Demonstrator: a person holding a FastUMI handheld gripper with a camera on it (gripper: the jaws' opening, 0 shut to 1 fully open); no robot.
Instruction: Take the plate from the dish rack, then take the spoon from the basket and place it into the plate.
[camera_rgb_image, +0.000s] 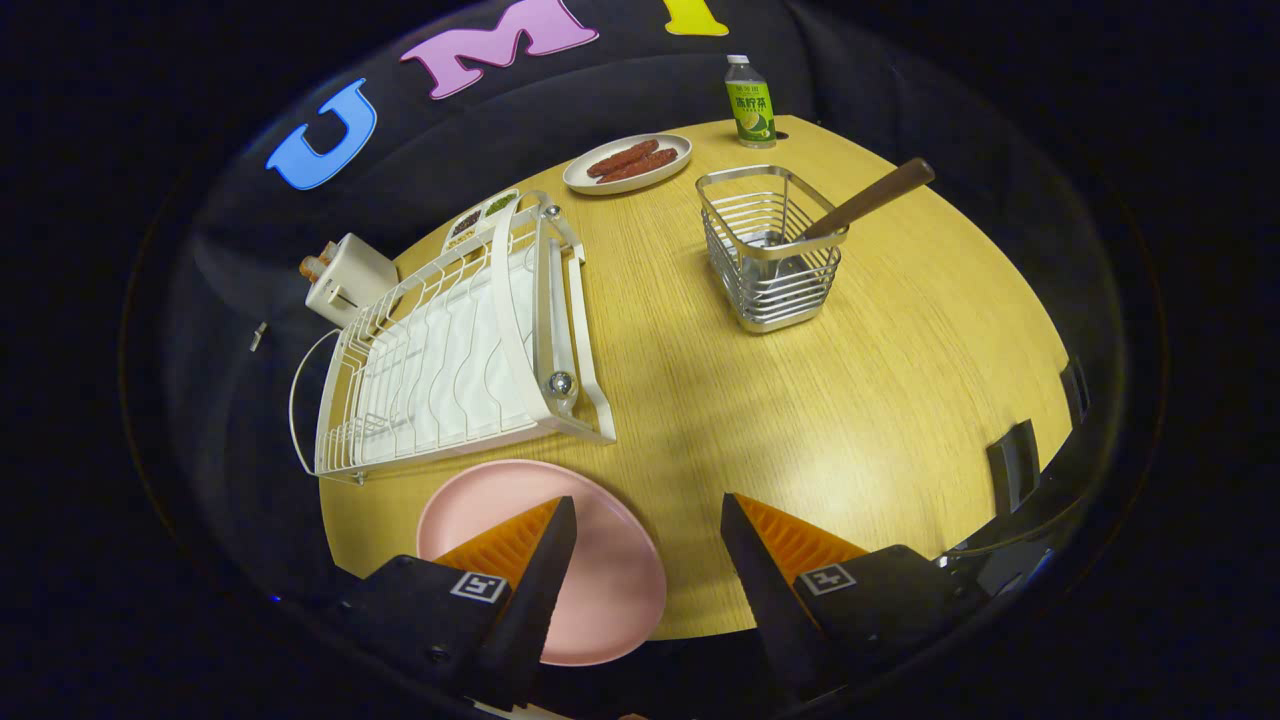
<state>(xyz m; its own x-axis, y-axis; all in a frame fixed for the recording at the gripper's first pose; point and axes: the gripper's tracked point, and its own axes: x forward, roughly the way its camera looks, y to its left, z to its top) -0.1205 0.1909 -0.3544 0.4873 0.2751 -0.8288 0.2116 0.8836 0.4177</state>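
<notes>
Beside dish rack (455, 340), pink plate (590, 590) already flat on table (850, 400); we judge spoon step next. Hand-held gripper (648, 530) open, empty, above plate. Spoon (860, 205) in basket (770, 255), beyond rack; reach there, close on handle.

no plain readable words, numbers or brand names on the tabletop items. bottle (751, 102) beyond the basket (770, 250) has a green label with printed characters, too small to make out. gripper (648, 505): each of the two fingers (530, 570) carries one square black-and-white coded marker on its base, a pattern and not text. fingers are spread wide apart, gripping nothing, one of them over the pink plate (600, 590). dish rack (450, 350), white box behind it and the far plate of sausages (627, 163) show no markings.
</notes>
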